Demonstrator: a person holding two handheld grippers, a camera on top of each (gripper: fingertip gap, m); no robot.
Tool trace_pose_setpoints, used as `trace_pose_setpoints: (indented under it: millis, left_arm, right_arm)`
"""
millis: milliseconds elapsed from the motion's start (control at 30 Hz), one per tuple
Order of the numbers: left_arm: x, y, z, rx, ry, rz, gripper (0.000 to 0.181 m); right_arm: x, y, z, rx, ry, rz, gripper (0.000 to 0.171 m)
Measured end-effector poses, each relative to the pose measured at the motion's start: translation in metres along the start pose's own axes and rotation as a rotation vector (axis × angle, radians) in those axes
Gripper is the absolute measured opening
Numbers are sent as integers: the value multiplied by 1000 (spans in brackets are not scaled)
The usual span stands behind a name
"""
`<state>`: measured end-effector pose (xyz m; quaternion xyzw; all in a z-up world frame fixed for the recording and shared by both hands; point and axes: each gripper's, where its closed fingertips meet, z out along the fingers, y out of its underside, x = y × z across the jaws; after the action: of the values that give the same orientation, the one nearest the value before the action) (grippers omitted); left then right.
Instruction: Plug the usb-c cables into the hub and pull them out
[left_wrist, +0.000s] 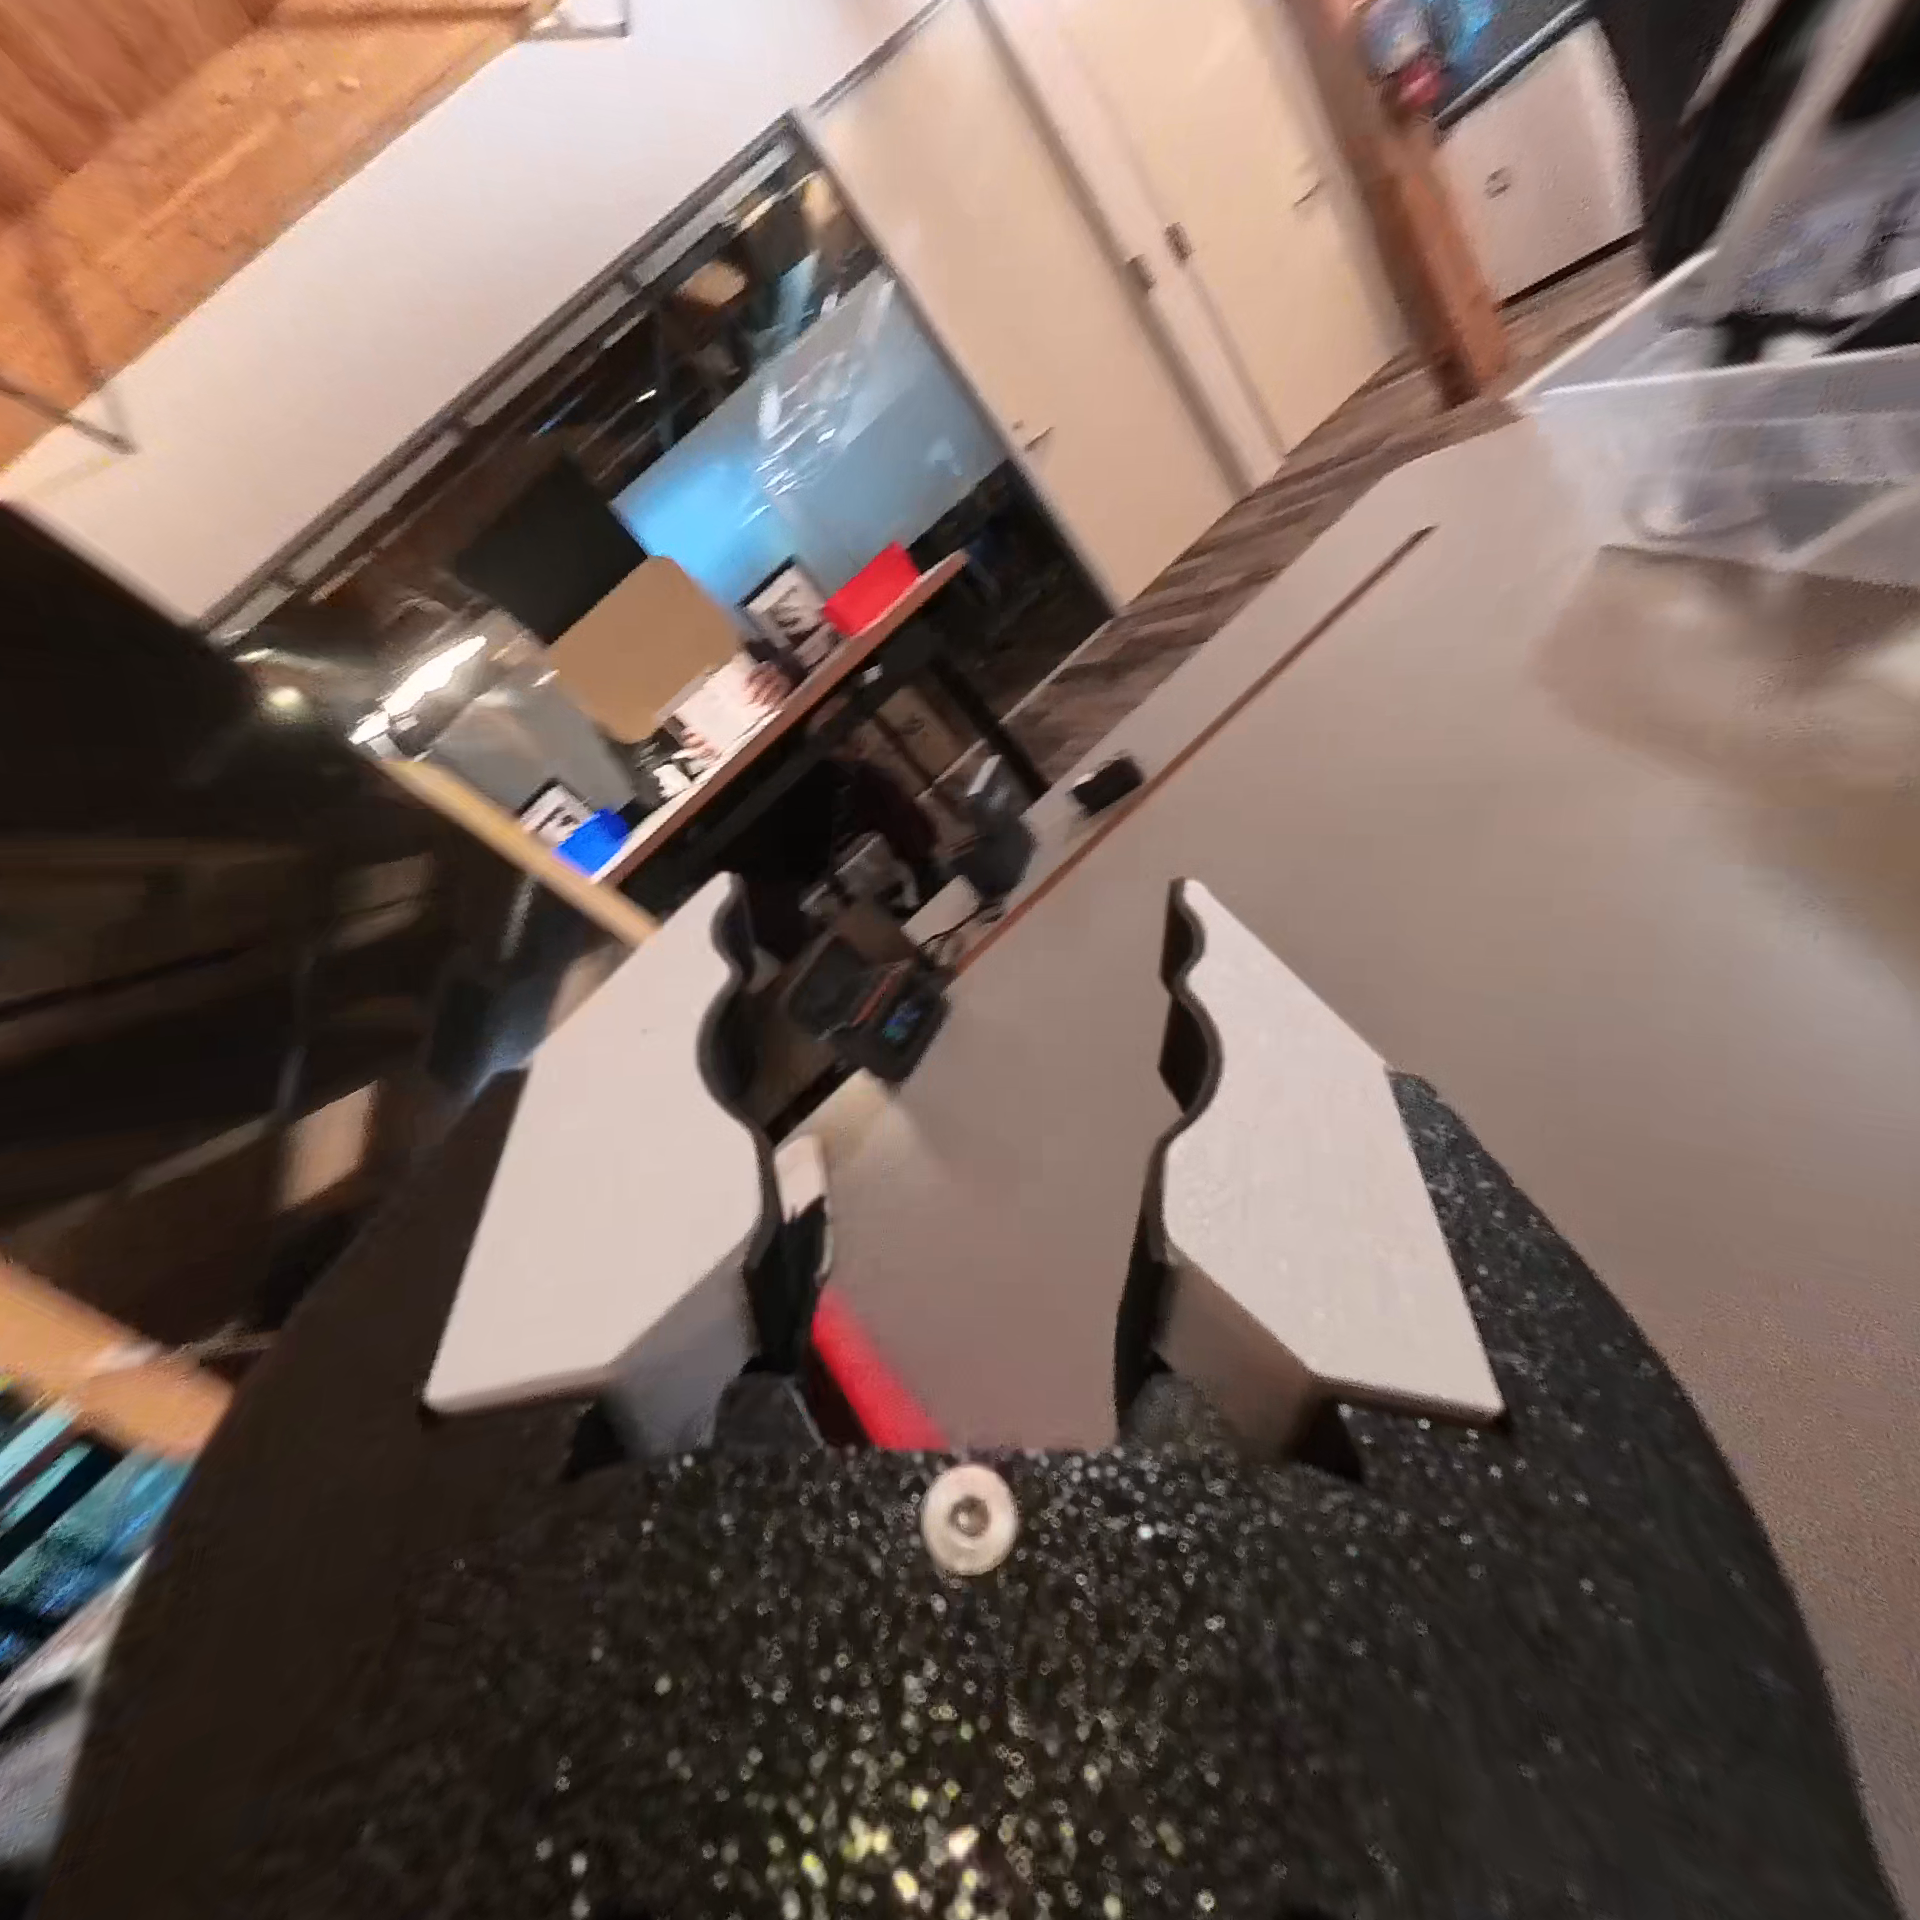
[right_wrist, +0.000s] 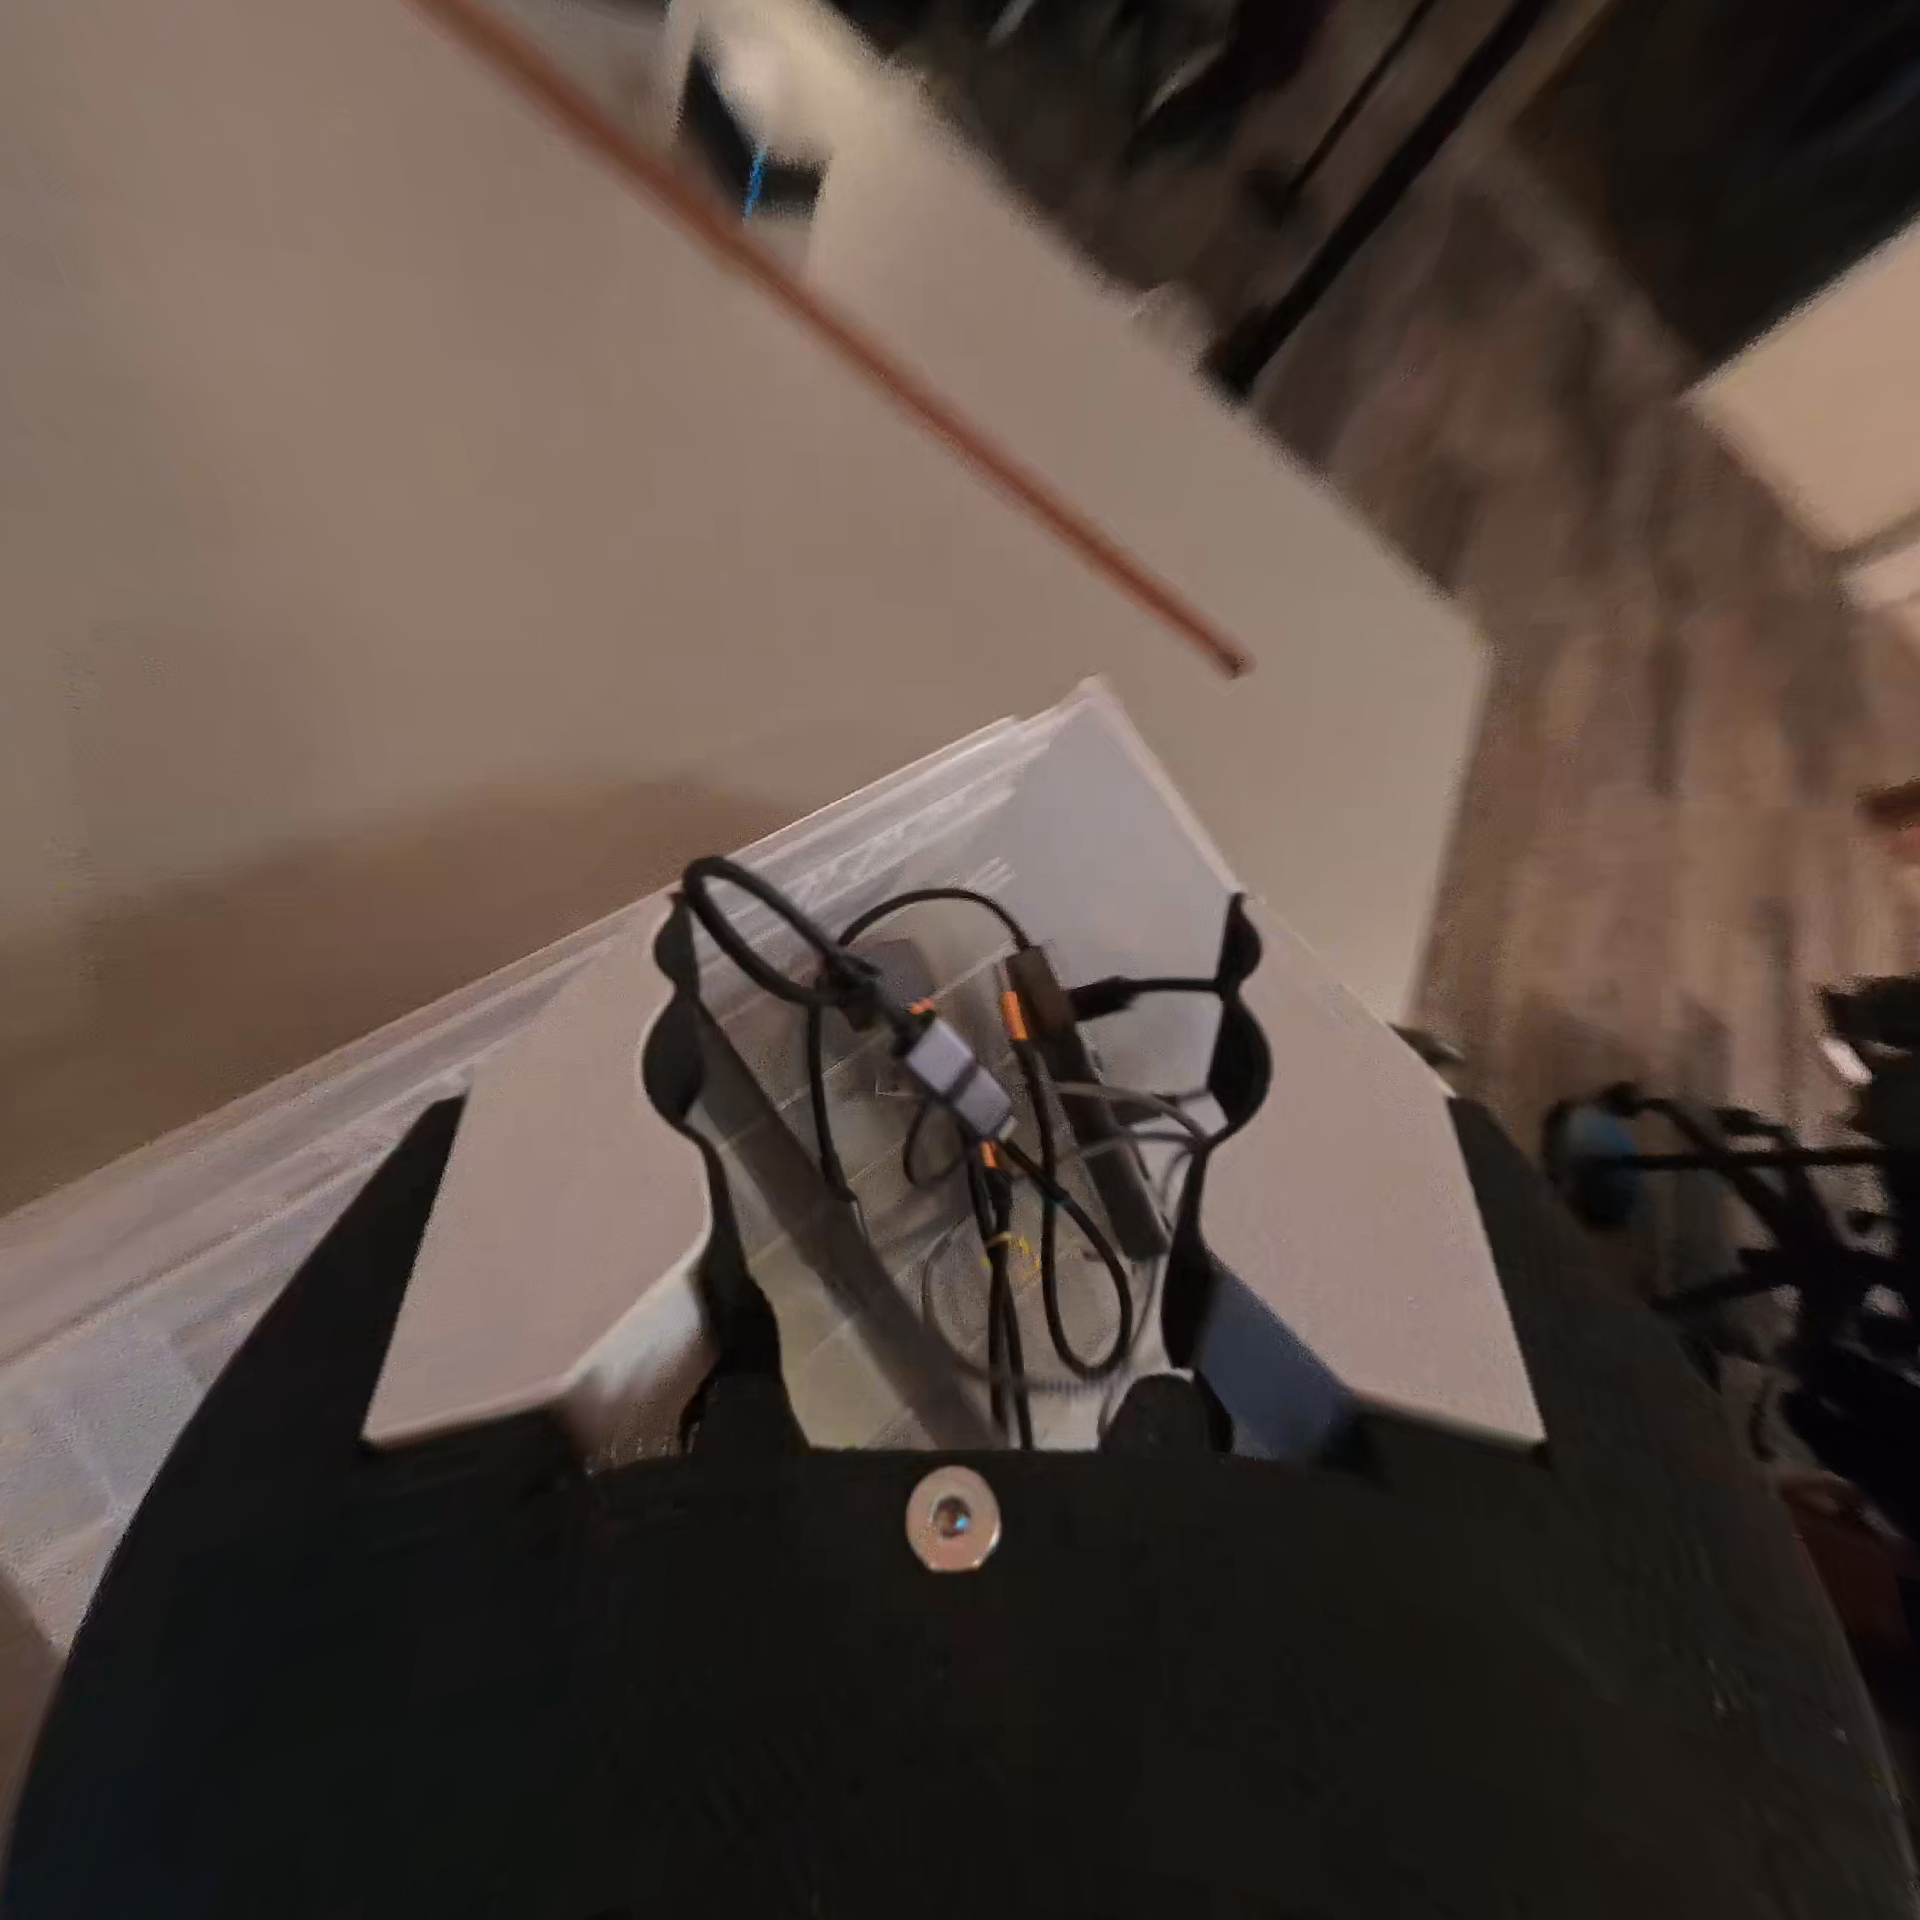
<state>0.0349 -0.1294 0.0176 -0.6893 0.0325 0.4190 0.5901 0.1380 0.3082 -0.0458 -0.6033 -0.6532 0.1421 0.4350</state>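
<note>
In the right wrist view a tangle of black cables (right_wrist: 1049, 1278) with orange-collared plugs lies in a clear plastic bin (right_wrist: 312, 1195). Among them are a small silver-grey connector block (right_wrist: 956, 1081) and a longer dark grey bar (right_wrist: 1122, 1164); I cannot tell which is the hub. My right gripper (right_wrist: 956, 935) is open and empty, hovering over the bin with the cables showing between its fingers. My left gripper (left_wrist: 956, 935) is open and empty, tilted over the pale table (left_wrist: 1455, 935). The same bin shows blurred at the upper right of the left wrist view (left_wrist: 1714, 447).
A small black camera-like device (left_wrist: 873, 997) sits at the table's far edge, seen between the left fingers. A red strip (left_wrist: 873, 1371) shows below them. A seam (right_wrist: 831, 322) runs across the table. Desks, cabinets and a dark stand (right_wrist: 1745, 1195) lie beyond the table.
</note>
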Motion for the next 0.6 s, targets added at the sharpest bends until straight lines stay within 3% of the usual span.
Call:
trace_pose_setpoints:
  millis: [67, 167, 233, 300, 367, 467, 500, 600]
  left_arm:
    - [-29, 10, -8, -83, -98, -35, 93]
    - [-59, 73, -16, -404, -217, -191, 136]
    - [-46, 117, -16, -567, -154, -340, 153]
    - [-28, 156, -22, -742, -92, -432, 158]
    - [-13, 173, -26, -817, -43, -475, 149]
    - [5, 180, -26, -848, 23, -513, 108]
    - [8, 184, -26, -861, 27, -493, 85]
    - [18, 209, -33, -983, 22, -471, 67]
  right_arm:
    - [13, 3, -52, 121, 201, 110, 108]
    - [25, 59, -114, 151, 449, 351, 108]
    - [21, 109, -126, 83, 505, 512, 108]
    - [10, 147, -116, -23, 454, 610, 108]
    - [-4, 179, -105, -189, 400, 640, 109]
    - [-10, 206, -100, -362, 415, 651, 105]
    - [-8, 206, -100, -353, 422, 669, 103]
    - [-8, 207, -94, -340, 398, 704, 55]
